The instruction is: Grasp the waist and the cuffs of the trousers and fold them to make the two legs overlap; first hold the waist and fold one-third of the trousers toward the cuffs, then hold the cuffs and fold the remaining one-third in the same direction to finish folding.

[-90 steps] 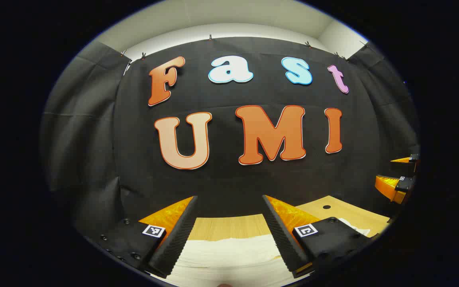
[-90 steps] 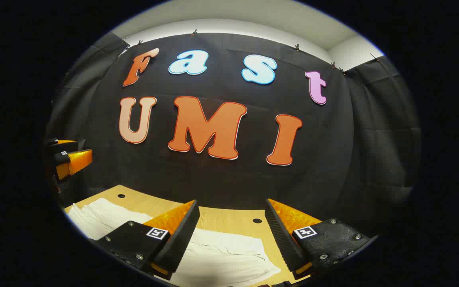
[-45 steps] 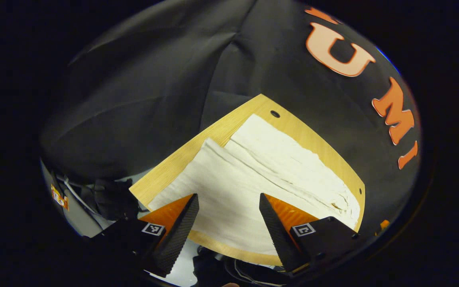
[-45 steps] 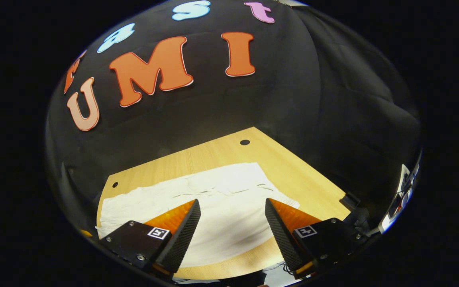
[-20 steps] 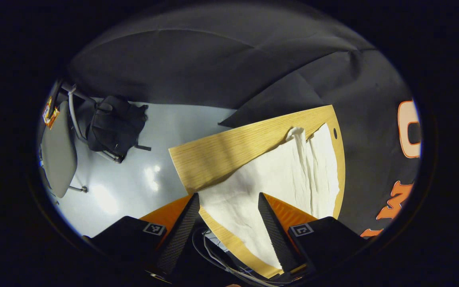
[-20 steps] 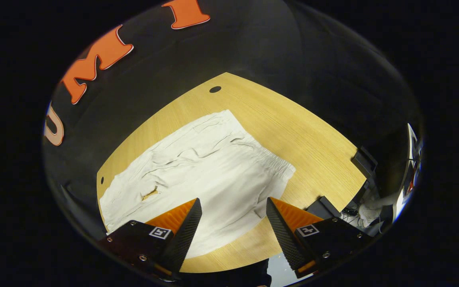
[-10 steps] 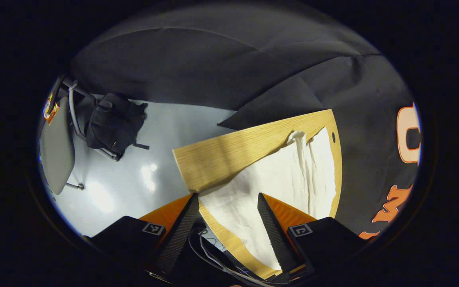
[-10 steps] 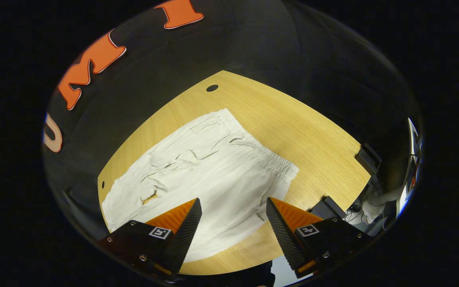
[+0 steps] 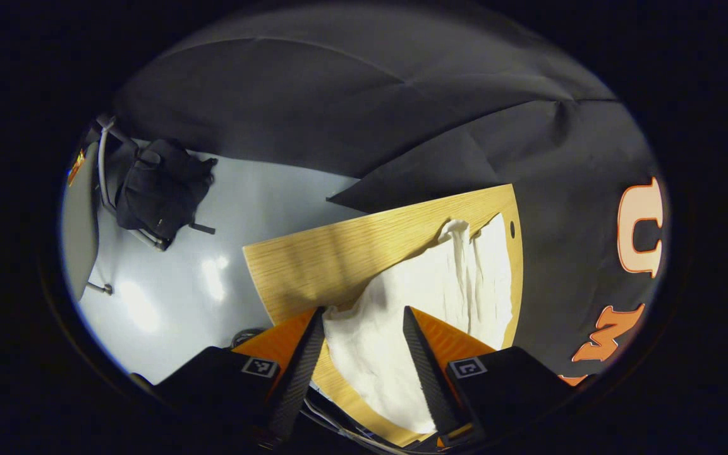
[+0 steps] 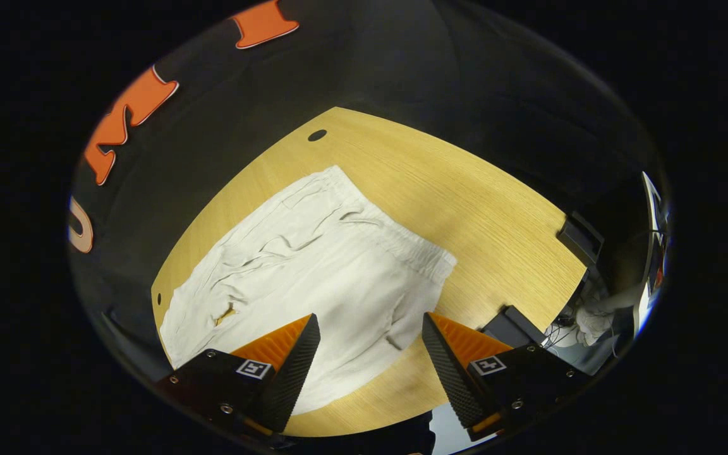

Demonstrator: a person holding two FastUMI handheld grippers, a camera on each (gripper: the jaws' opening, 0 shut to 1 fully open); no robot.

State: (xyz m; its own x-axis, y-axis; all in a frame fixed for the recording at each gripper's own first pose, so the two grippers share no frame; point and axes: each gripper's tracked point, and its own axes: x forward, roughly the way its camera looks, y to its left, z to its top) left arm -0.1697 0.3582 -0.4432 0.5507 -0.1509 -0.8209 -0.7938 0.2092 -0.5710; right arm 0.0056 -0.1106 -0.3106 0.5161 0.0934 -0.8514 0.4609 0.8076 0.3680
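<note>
**Trousers flat, no fold made yet**

While the white trousers (image 10: 313, 278) lie spread across the wooden surface (image 10: 465, 202), nothing looks folded. The left hand-held gripper (image 9: 361, 354) straddles the cuff end at the near edge, jaws apart, cloth between them. The right hand-held gripper (image 10: 370, 354) hovers wide near the waistband. Beyond: pale floor (image 9: 225, 208), a chair (image 9: 86, 215).

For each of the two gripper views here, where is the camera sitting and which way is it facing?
Left gripper view: rides the left hand-held gripper, low at the table's near corner, looking along the white trousers; its open fingers straddle the cuff end; grey floor and chair beyond.
Right gripper view: rides the right hand-held gripper, above the table, looking down on the trousers' waist; fingers open, apart from the cloth.
Both views share the trousers, the table and the booth wall.
</note>
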